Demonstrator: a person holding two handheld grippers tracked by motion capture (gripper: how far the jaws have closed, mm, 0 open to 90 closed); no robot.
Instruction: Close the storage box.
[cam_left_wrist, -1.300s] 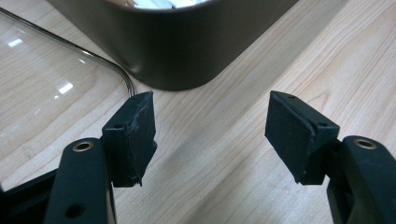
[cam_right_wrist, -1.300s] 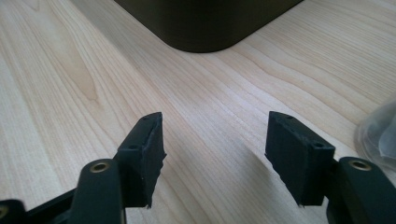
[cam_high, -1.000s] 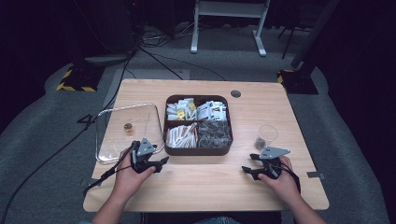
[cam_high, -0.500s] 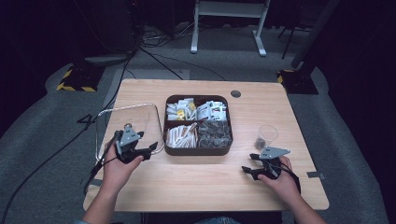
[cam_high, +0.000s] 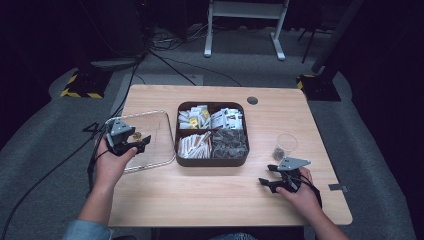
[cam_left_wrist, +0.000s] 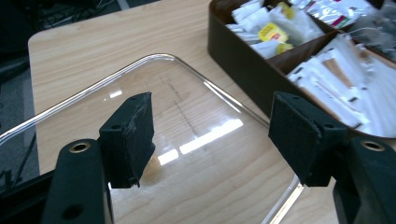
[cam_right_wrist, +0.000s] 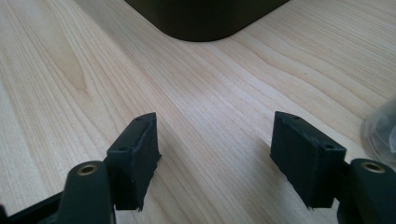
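Observation:
My left gripper hangs open over the near left part of a clear plastic tray, nothing between its pads. In the left gripper view, the tray lies under the open jaws, with the brown compartment box to the right. A small gold-coloured thing lies on the tray just beyond the gripper. My right gripper rests open low over the bare wood at the front right. Its own view has the right gripper empty, facing the box corner.
The brown box holds several white packets and sachets in its compartments. A small clear cup with something dark inside stands just beyond the right gripper, at the edge of its view. The wooden table has bare room in front.
My left hand has moved left and away from me, from the table in front of the box to above the clear tray. The right hand has stayed put.

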